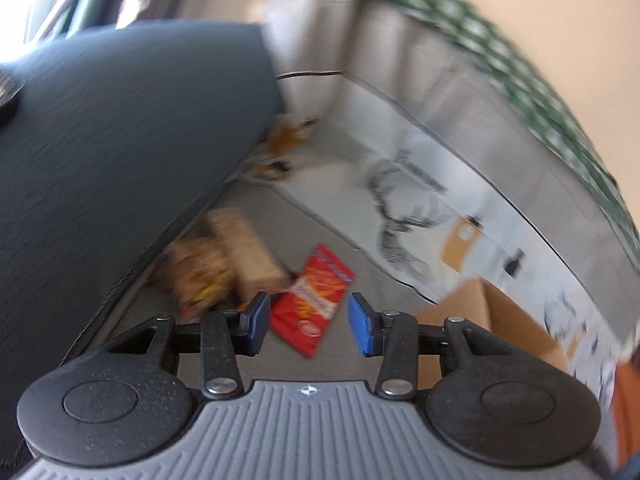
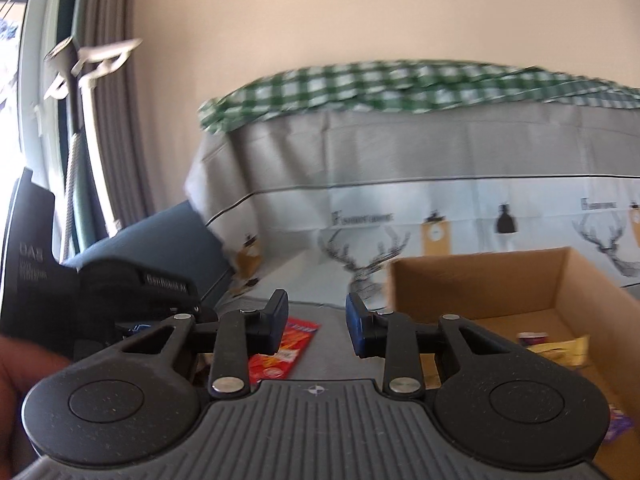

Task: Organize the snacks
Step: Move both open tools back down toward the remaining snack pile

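Observation:
A red snack packet [image 1: 316, 300] lies flat on the grey surface, just beyond my left gripper [image 1: 308, 324]; the jaws stand apart and its blue pads [image 1: 362, 326] touch nothing. Two tan snack packs [image 1: 244, 248] lie blurred past it, to the left. In the right wrist view the same red packet [image 2: 286, 350] shows low, behind the left finger. My right gripper [image 2: 316, 324] is open with nothing between its fingers. An open cardboard box [image 2: 520, 280] stands to its right, with a yellow packet [image 2: 560, 350] and a small red-and-white item [image 2: 532, 338] inside.
A dark blue cushion [image 1: 120, 140] rises along the left. A deer-printed cloth [image 2: 400, 220] topped by green check fabric [image 2: 360, 88] forms the back. Orange packets [image 1: 284, 144] lie farther off. The other gripper's black body [image 2: 120, 292] and a hand [image 2: 12, 380] sit at the left.

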Demonstrator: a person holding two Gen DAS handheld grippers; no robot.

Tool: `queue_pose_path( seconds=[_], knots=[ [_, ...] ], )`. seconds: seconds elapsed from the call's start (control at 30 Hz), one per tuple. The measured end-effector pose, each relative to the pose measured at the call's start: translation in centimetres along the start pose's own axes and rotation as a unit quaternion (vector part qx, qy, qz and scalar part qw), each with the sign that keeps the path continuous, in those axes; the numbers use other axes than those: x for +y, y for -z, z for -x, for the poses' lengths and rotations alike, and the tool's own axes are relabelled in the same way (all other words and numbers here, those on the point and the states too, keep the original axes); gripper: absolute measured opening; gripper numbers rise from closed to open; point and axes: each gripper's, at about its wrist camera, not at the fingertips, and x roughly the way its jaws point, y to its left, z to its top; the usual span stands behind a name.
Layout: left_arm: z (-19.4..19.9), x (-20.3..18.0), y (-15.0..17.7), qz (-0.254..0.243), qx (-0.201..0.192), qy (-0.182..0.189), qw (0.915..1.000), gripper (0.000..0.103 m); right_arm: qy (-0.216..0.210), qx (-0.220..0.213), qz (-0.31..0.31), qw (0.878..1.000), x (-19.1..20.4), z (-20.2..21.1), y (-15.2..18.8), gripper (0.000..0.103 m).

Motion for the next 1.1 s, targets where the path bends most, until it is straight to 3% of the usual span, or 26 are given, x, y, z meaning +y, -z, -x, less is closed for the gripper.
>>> queue_pose_path(
  seconds=[0.27,0.33,0.4,0.53,0.6,0.67,0.93,1.1],
  knots=[
    [-1.2,5.4,-0.7,0.141,0.038,-0.058,0.9875,0.049,-0.027,0.049,0.003,0.998,3.0,-5.8,1.6,0.034],
    [-1.4,6.0,-0.8,0.160,0.038,-0.062,0.9845,0.056,-0.031,0.060,0.000,0.998,3.4,-7.4,1.9,0.036],
    [-1.7,6.3,-0.9,0.173,0.038,-0.066,0.9819,0.068,-0.029,0.071,-0.006,0.997,3.7,-9.0,2.2,0.038],
    [-2.3,7.0,-1.1,0.198,0.032,-0.067,0.9774,0.075,-0.022,0.099,-0.017,0.995,4.1,-12.5,3.0,0.047],
    [-2.8,7.1,-1.2,0.209,0.034,-0.064,0.9753,0.076,-0.018,0.117,-0.024,0.993,4.2,-14.2,3.3,0.054],
    [-3.3,7.3,-1.3,0.219,0.037,-0.062,0.9730,0.078,-0.012,0.137,-0.029,0.990,4.3,-15.9,3.7,0.067],
    [-5.0,8.1,-2.2,0.249,0.031,-0.074,0.9652,0.085,0.005,0.196,-0.039,0.980,4.4,-21.2,6.2,0.081],
    [-6.5,8.1,-2.6,0.253,0.040,-0.086,0.9629,0.086,0.013,0.209,-0.010,0.978,5.2,-23.0,6.9,0.082]
  ],
)
